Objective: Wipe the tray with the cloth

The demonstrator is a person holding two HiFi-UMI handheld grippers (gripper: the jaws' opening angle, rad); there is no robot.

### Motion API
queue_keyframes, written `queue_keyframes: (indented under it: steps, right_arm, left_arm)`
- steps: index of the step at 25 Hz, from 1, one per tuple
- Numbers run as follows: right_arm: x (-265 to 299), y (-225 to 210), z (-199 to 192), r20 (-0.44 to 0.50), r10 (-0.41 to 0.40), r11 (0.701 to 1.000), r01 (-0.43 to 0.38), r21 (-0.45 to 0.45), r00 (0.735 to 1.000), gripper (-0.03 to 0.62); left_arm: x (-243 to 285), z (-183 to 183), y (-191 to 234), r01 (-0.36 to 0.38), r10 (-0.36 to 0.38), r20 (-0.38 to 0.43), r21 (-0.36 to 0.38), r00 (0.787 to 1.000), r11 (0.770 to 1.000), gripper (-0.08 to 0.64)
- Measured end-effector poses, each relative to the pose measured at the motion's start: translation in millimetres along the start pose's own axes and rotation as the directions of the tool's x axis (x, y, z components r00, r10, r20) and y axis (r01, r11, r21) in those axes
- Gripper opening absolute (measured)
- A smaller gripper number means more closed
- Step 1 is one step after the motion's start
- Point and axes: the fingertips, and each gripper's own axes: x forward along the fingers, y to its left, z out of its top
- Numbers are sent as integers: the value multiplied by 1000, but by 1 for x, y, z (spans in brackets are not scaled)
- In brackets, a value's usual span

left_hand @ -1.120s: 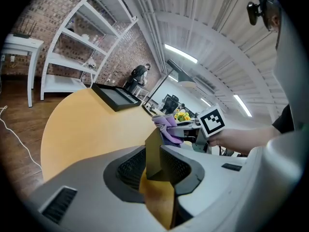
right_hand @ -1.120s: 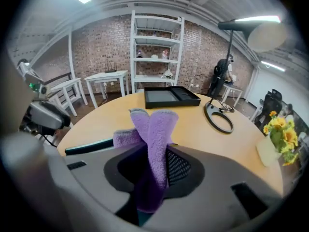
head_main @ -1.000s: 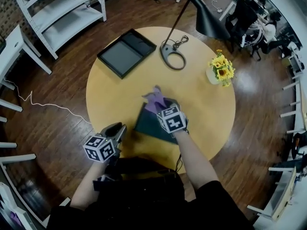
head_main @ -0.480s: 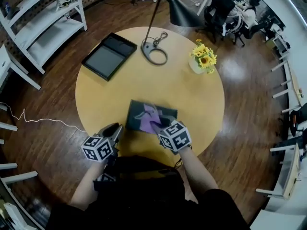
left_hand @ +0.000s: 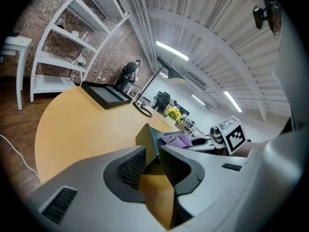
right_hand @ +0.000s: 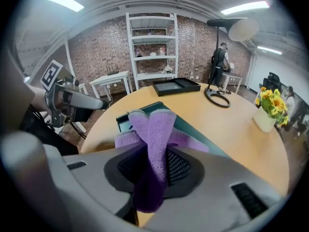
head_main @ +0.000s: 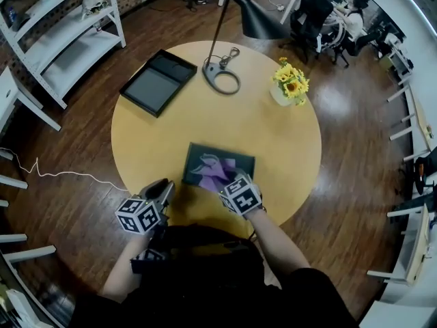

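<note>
- Tray (head_main: pixel 244 165): a shallow, dark-green one lying flat near the front edge of the round tabletop (head_main: pixel 273 121), just in front of the person. It looks stiff, thin-walled and light, so a sideways rub would probably make it slide unless it is held.
- The raised rim is the natural place to take hold. The left tool (head_main: pixel 164 186) has its jaws closed on that rim at the near-left corner, which should anchor the tray.
- The cloth (head_main: pixel 213 171) is purple and fleecy, soft and limp, and it bunches easily. It lies crumpled on the tray's floor, from the middle toward the left.
- The right tool (head_main: pixel 225 181) is clamped on a gathered fold of the cloth. The fold stands up between its jaws and the loose ends spread out over the tray.
- A bunched hold like this should not slip. Light downward pressure looks best, so that the pile rather than the jaw tips meets the smooth floor.
</note>
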Motion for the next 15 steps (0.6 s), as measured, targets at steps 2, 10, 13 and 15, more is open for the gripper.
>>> queue_keyframes:
  steps: [2,10,13,15]
  right_arm:
    - [2,-13,4,6,-54,998,55,-42,999,97]
    - [15,-61,20,58,-163,986,164,-30,985,97]
    - [19,-69,25,53,-156,988,157,1,986,97]
    - [20,-70,31,43,-146,989,147,-7,988,97]
  left_arm:
    - [-2,1,2,-11,11,10,-12,1000,1000,83]
    - [-15,3,11,-51,52,37,-39,998,998,81]
    - [-23,3,20,-75,78,44,-62,996,995,81]
    - [-27,3,24,-88,92,52,-76,994,993,81]
